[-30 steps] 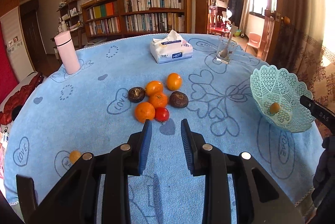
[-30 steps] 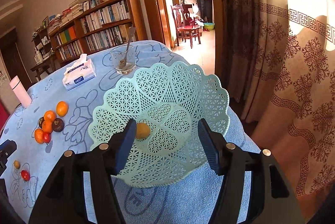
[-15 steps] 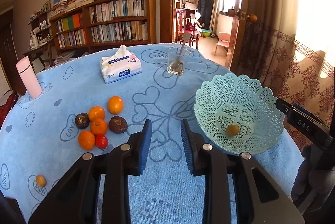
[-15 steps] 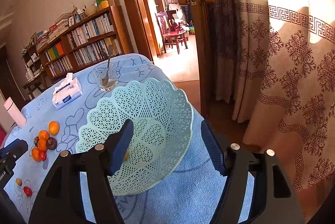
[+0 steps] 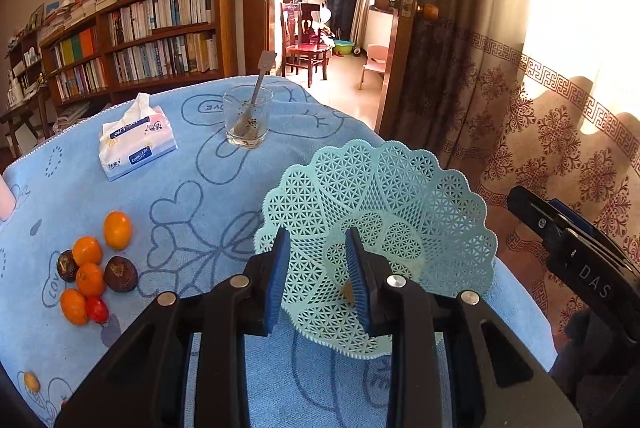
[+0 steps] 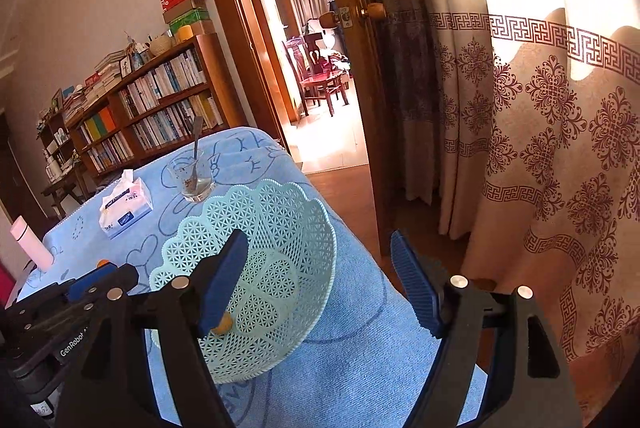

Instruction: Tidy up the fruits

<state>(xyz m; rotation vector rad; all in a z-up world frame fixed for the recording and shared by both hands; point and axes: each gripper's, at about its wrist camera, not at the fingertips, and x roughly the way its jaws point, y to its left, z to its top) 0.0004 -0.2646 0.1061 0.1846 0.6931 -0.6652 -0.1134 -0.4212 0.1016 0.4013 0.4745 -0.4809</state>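
One small orange fruit [image 5: 348, 291] sits in my mint lattice basket [image 5: 400, 195]; seven more wait clustered on the blue tablecloth [image 5: 224, 187], two strays nearer its edge, left gripper [image 5: 316, 272] together and empty, right gripper [image 6: 320, 282] just spreading, nothing between.

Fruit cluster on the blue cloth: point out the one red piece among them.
The small red fruit at the cluster's near edge, touching the nearest orange fruit; the others are orange or dark brown.
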